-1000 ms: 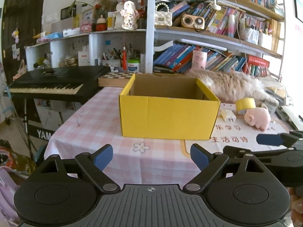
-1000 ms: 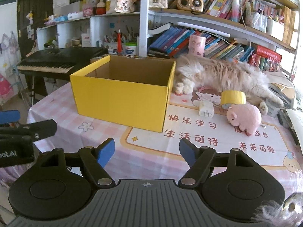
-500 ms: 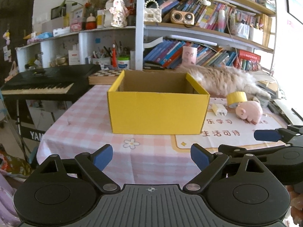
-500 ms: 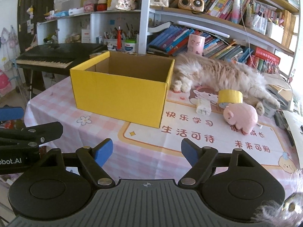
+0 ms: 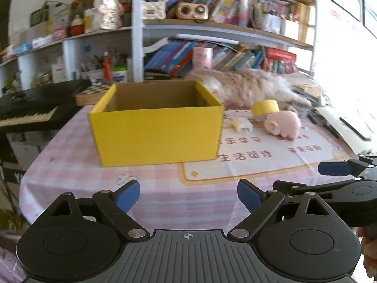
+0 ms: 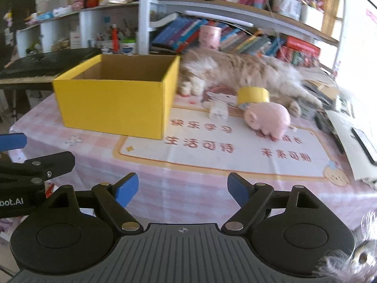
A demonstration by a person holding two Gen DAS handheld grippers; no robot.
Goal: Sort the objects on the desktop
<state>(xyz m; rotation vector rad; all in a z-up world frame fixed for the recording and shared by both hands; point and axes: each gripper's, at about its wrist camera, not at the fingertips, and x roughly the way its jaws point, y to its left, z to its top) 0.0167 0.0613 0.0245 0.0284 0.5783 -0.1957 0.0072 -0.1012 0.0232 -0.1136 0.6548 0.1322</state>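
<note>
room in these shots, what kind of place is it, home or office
Most likely a lived-in home room, a study or living area. A cat lies stretched on the table with its pink checked cloth, crowded bookshelves fill the wall behind, and a keyboard piano stands beside the table.

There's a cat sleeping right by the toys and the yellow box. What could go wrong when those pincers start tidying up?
1. The cat lies right behind the yellow tape roll and pink pig toy; reaching in might nudge or startle it.
2. The tape roll leans against the pig, so lifting either could set the roll rolling.
3. The white charger sits close to the yellow box, leaving the right gripper, whose empty jaws are opening, little room.
</note>
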